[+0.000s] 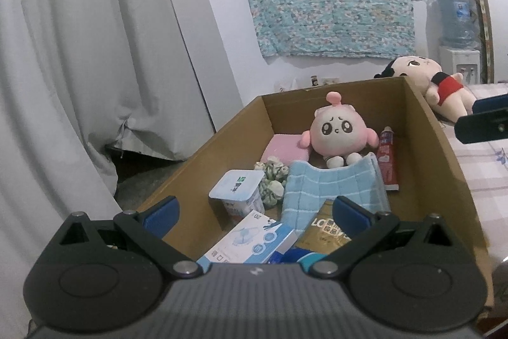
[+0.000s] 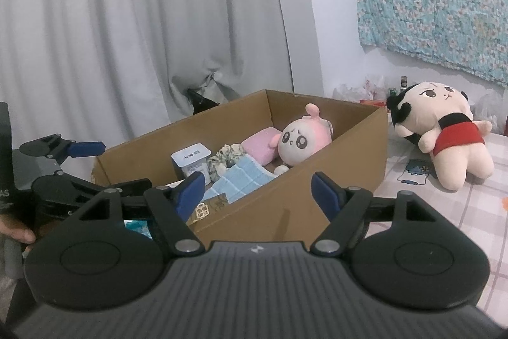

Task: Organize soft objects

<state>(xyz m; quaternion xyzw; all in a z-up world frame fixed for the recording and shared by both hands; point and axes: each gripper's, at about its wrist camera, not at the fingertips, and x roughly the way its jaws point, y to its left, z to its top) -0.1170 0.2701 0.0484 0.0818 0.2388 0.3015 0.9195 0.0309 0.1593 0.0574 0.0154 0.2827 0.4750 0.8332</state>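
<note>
A cardboard box (image 1: 422,148) (image 2: 355,148) stands on the bed. In it sit a pink round plush (image 1: 336,129) (image 2: 301,142), a pink pad (image 1: 285,148) (image 2: 258,145), a blue towel (image 1: 330,186) (image 2: 241,180) and a floral scrunchie (image 1: 273,180) (image 2: 225,158). A big doll in red shorts (image 1: 435,78) (image 2: 444,132) lies on the bed to the right of the box. My left gripper (image 1: 255,210) is open and empty above the box's near end. My right gripper (image 2: 258,194) is open and empty in front of the box's near wall.
The box also holds a yogurt cup (image 1: 238,193) (image 2: 192,159), a red tube (image 1: 387,158), a mask box (image 1: 250,240) and a gold packet (image 1: 327,231). Grey curtains (image 1: 79,53) hang to the left. The checked bedsheet (image 2: 460,212) extends to the right. A water dispenser (image 1: 457,21) stands at the back.
</note>
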